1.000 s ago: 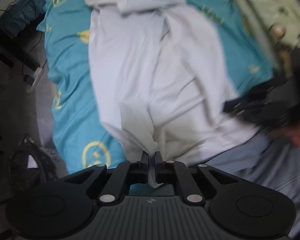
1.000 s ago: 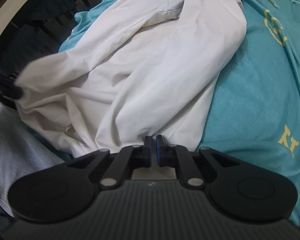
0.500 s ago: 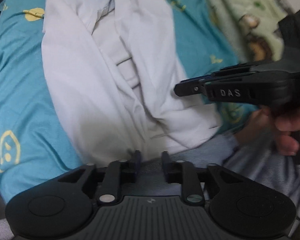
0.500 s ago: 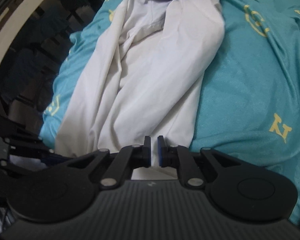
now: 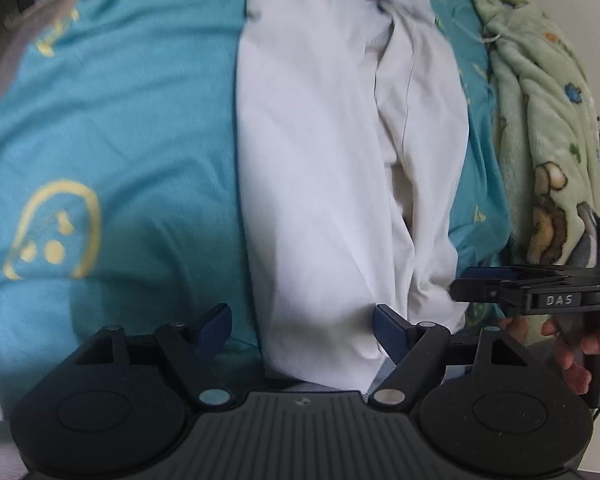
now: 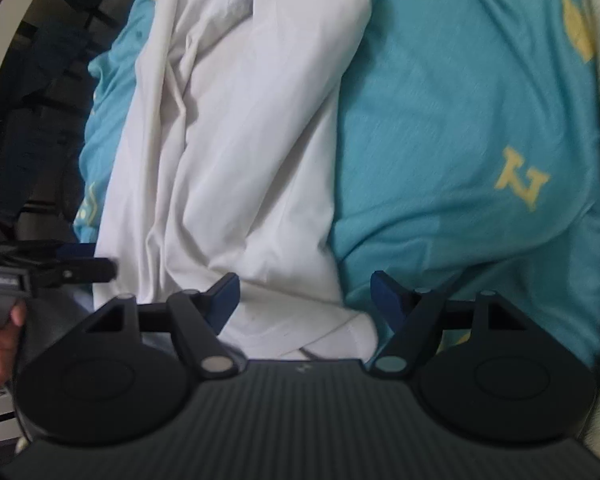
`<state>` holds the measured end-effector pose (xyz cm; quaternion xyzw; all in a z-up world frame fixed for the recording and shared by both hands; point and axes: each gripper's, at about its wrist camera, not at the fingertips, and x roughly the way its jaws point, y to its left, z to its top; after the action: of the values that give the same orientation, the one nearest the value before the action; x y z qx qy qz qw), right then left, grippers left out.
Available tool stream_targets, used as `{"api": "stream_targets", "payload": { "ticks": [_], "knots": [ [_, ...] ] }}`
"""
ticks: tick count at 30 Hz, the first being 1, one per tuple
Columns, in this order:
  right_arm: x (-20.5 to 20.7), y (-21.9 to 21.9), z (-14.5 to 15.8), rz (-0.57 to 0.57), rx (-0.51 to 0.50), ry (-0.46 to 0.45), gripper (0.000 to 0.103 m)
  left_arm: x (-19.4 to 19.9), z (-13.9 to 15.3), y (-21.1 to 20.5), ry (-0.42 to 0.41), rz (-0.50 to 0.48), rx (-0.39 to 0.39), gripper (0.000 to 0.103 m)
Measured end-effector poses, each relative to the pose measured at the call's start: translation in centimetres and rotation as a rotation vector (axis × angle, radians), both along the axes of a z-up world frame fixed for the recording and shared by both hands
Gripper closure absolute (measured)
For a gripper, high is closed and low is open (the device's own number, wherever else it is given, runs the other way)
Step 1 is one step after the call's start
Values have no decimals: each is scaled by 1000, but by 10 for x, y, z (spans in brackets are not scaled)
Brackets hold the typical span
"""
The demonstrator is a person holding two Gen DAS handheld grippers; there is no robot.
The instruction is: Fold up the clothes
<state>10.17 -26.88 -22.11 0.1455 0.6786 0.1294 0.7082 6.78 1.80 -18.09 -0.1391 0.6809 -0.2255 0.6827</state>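
Left wrist view, left hand-held gripper [image 5: 302, 326]: jaws opening, standing wide, pads pressing on nothing; pointing steeply down at the bed's near edge.
Left wrist view, white garment [image 5: 320, 152]: lying lengthwise on the teal bedsheet [image 5: 132, 140], running from 12 o'clock down to 6 o'clock; near hem falling between the open jaws, touching neither pad as far as visible; probably just let go there so the cloth settles flat.
Left wrist view, right hand-held gripper [image 5: 460, 286]: reaching in from 3 o'clock, tip just beside the garment's right hem corner; held by a hand [image 5: 560, 340].
Left wrist view, green blanket [image 5: 540, 100]: bunched at 2 o'clock, clear of the garment.
Right wrist view, right hand-held gripper [image 6: 304, 296]: jaws opening wide, gripping nothing; hem corner of the white garment [image 6: 240, 140] resting between them at 6 o'clock.
Right wrist view, left hand-held gripper [image 6: 100, 268]: entering at 9 o'clock, beside the other hem corner.
Judgement: lengthwise fold apparently laid; both corners being released at the near edge, likely ahead of a fresh grip.
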Motion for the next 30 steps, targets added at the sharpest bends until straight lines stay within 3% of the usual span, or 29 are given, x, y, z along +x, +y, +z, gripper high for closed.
{"api": "stream_targets", "payload": {
  "ticks": [2,5,6,7,9,12,21,27,30],
  "knots": [
    [0,12,-12,40,-7,40,29,2,-10,-8,60,-28,-26,29],
    [-5,37,-23,142,-18,73,31,-3,-11,-24,81,-107,-4,40],
    [-7,43,-22,171,-37,62,38,-5,-10,-28,80,-134,2,55],
    [-9,49,-20,198,-55,51,63,-7,-8,-31,75,-150,21,76],
    [-14,49,-11,202,-67,24,94,-9,-1,-30,73,-150,17,98],
    [-24,44,13,188,-48,-40,96,-12,25,-18,24,-120,-33,101],
    [-72,9,131,82,82,-314,97,-45,143,43,-196,-7,-183,101],
    [-124,-4,152,37,116,-370,97,-100,178,57,-247,-3,-212,101],
    [-163,-6,157,35,136,-378,97,-146,175,68,-232,-24,-217,101]
  ]
}}
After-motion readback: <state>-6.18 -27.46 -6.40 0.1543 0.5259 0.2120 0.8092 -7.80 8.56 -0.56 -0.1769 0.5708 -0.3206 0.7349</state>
